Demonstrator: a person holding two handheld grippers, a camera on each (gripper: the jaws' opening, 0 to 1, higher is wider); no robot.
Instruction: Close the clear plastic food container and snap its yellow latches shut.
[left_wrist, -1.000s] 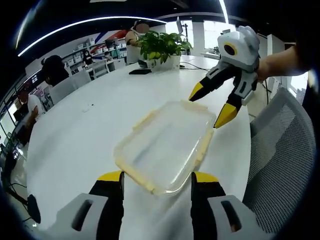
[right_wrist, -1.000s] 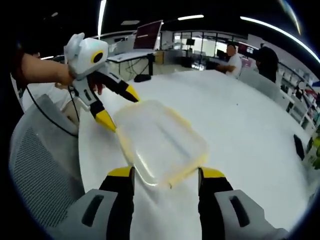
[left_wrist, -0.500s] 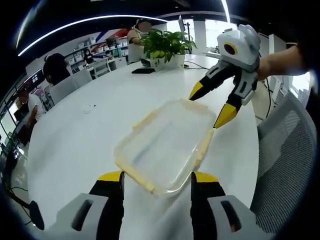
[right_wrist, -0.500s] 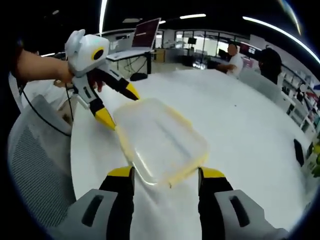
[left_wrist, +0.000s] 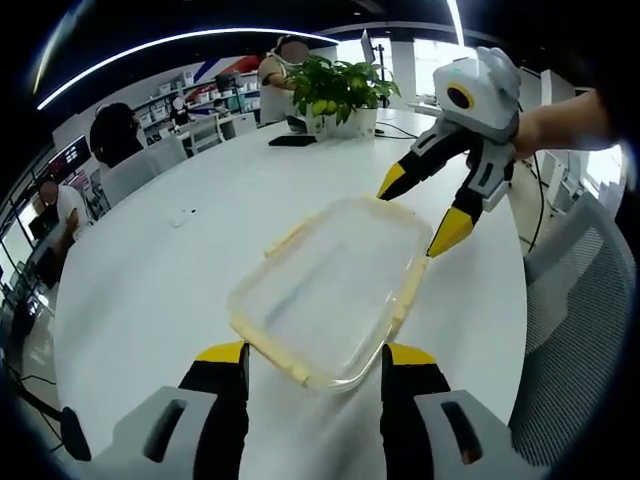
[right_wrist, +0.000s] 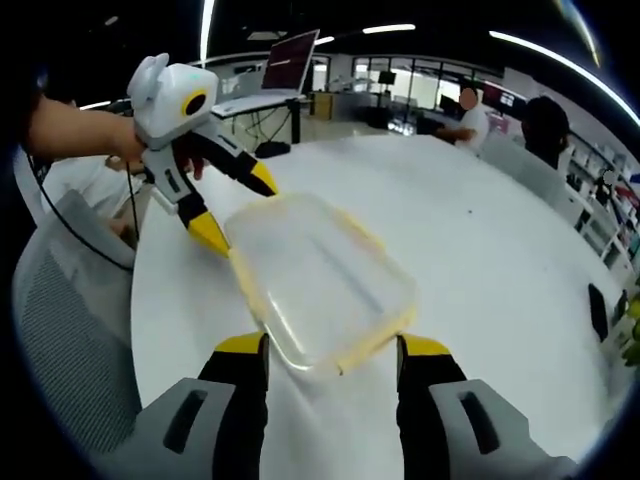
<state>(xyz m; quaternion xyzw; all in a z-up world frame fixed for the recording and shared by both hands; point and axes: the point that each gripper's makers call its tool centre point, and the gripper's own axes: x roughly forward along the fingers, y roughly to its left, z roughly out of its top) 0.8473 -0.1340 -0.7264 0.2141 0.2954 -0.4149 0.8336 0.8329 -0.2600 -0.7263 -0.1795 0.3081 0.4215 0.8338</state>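
Observation:
The clear plastic food container (left_wrist: 330, 285) with its lid on and yellow latches (left_wrist: 410, 290) along the edges sits just over the white table (left_wrist: 150, 290). My left gripper (left_wrist: 313, 352) has one short end between its jaws, which press on the two long sides. My right gripper (left_wrist: 420, 208) straddles the opposite short end the same way. In the right gripper view the container (right_wrist: 315, 280) lies between my right gripper (right_wrist: 330, 345) and my left gripper (right_wrist: 238, 210), which a hand holds.
A potted plant (left_wrist: 340, 90) and a dark phone (left_wrist: 290, 141) stand at the table's far side. A grey mesh chair (left_wrist: 575, 330) is beside the table edge, also the chair (right_wrist: 70, 330). People sit at desks beyond; a monitor (right_wrist: 295, 65) stands behind.
The container stays fixed between both grippers while table, plant and chair shift behind it: both hands and the container have moved together over the table.

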